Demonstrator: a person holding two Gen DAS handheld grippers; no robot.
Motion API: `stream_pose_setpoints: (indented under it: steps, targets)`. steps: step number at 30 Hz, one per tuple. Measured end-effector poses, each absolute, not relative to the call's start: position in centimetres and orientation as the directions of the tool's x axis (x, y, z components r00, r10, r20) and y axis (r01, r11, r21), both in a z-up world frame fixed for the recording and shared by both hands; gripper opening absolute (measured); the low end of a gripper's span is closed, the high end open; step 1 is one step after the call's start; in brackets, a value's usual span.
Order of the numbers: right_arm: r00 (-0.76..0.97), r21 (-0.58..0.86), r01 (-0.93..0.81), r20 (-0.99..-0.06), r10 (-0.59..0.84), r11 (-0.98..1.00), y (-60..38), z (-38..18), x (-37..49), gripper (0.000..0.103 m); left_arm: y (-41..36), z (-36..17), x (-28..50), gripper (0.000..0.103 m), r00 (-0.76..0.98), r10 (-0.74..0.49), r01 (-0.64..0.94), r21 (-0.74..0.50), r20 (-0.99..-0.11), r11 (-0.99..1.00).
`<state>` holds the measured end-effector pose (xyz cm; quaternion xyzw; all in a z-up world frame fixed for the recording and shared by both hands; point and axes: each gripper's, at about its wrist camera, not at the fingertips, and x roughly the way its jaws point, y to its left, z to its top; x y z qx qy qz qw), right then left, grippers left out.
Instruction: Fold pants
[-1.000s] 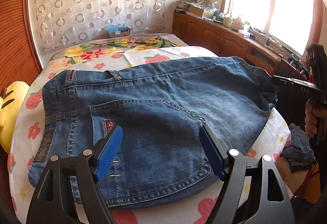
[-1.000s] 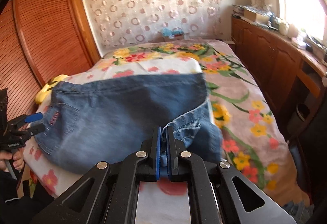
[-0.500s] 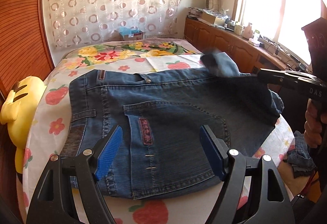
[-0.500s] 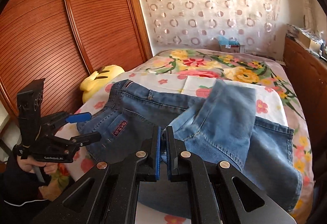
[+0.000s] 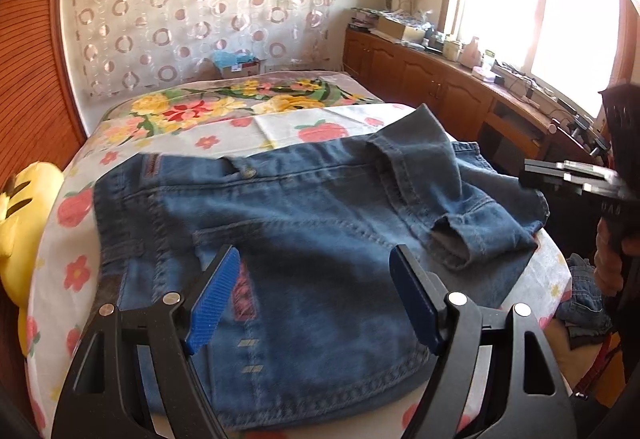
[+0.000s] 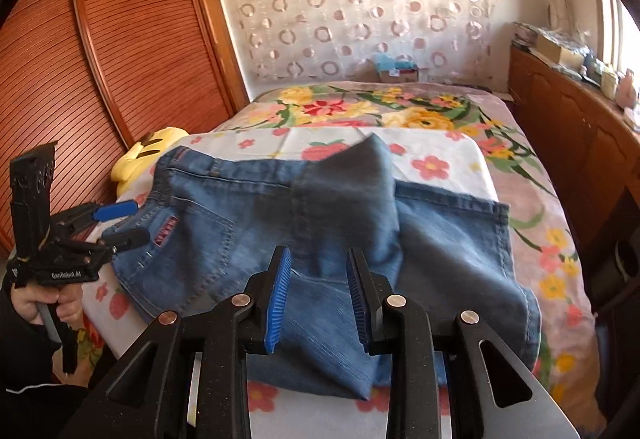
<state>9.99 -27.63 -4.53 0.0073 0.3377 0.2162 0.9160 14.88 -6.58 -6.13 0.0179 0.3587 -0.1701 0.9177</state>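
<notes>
Both tongs stand released above the jeans (image 5: 320,223) on the floral bed (image 6: 440,167), the left gripper (image 5: 316,297) spread wide, the right gripper (image 6: 318,301) opening over loose denim, whose yellow plush neighbour (image 6: 148,155) shows whole only rightward.

Faded denim pants (image 5: 320,239) lie on matt floral cotton sheet (image 5: 248,135).

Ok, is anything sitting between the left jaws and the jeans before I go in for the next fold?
Nothing visible. The left gripper hangs open above the jeans, with only bare denim under its jaws. The folded-over leg lies further right, near the right gripper, whose jaws are opening with denim between them.
</notes>
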Motion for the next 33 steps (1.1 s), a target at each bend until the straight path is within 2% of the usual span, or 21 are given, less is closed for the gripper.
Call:
stream_pose_setpoints:
  steps: [7,10,18,28,33]
  targets:
    - [0.658,0.189,-0.399,-0.622,0.424,0.897,-27.4,-5.7,9.4,0.03,-9.7,-5.5,18.2,0.076,0.666,-0.33,0.379,-0.077,-0.669,0.922]
    - [0.646,0.19,-0.417,-0.626,0.437,0.889,-27.1,-6.0,9.1,0.037,-10.5,-5.2,18.7,0.076,0.665,-0.328,0.387,-0.065,-0.671,0.92]
    - [0.574,0.178,-0.427,-0.704,0.418,0.886,-26.8,-9.0,9.4,0.037,-10.5,-5.3,19.0,0.076,0.667,-0.31,0.377,-0.052,-0.677,0.925]
    - [0.603,0.182,-0.413,-0.68,0.417,0.893,-27.6,-9.0,9.5,0.037,-10.6,-6.0,20.7,0.076,0.646,-0.328,0.379,-0.084,-0.689,0.922]
    - [0.645,0.17,-0.405,-0.643,0.413,0.898,-28.0,-8.3,10.0,0.038,-12.7,-6.5,22.7,0.069,0.618,-0.353,0.411,-0.094,-0.703,0.907]
